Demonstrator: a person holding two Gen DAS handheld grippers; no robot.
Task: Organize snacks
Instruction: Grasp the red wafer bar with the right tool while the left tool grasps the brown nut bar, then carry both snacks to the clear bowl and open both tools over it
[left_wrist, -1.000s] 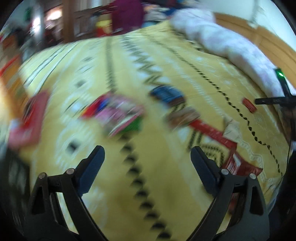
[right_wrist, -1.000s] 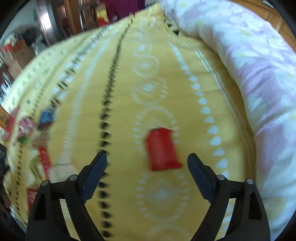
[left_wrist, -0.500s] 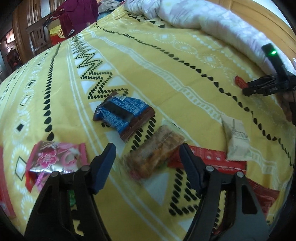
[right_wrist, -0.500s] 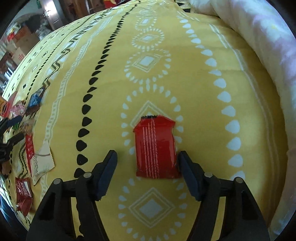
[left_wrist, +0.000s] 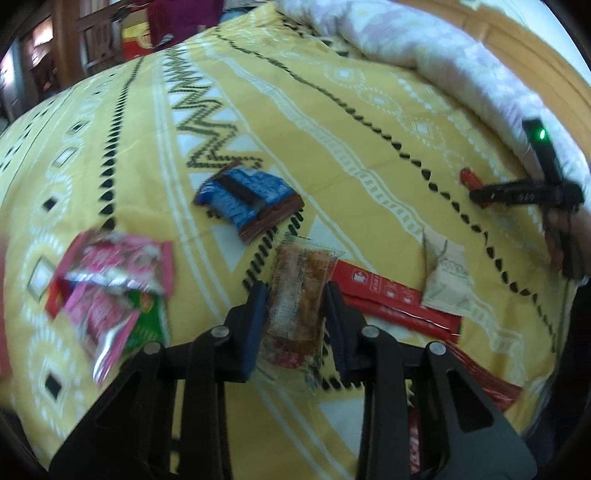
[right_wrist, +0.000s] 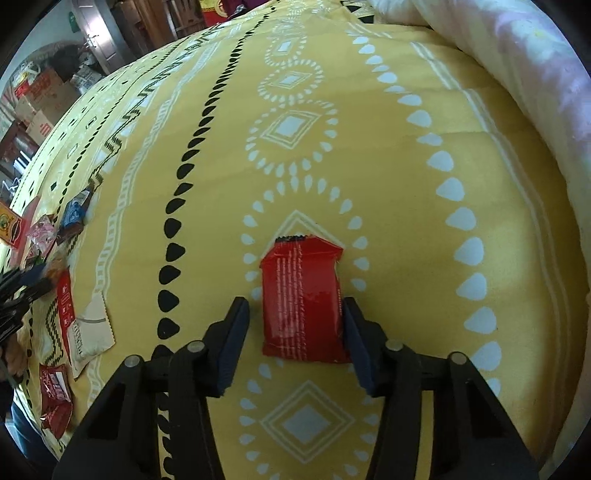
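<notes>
Snacks lie on a yellow patterned bedspread (left_wrist: 351, 122). My left gripper (left_wrist: 294, 288) points down at a clear-wrapped brown snack bar (left_wrist: 299, 291); its jaws are closing and both pads press the bar's sides. My right gripper (right_wrist: 295, 301) straddles a red packet (right_wrist: 301, 295). Its jaws are closing: the right pad touches the packet's edge and a gap remains at the left pad. In the left wrist view the right gripper (left_wrist: 480, 194) sits far right. A blue packet (left_wrist: 251, 199), pink packets (left_wrist: 110, 273), a long red sachet (left_wrist: 391, 299) and a beige sachet (left_wrist: 447, 280) lie around the bar.
A white and pink quilt (left_wrist: 424, 48) is bunched along the wooden headboard (left_wrist: 517, 40) on the right. More red packets (right_wrist: 55, 398) lie near the bed's near edge. Cardboard boxes (right_wrist: 44, 96) and wooden furniture stand beyond the bed's far side.
Both grippers went from wide open to nearly closed. The left one swung over to the clear-wrapped bar and closed on it. The right one sank over the red packet.
</notes>
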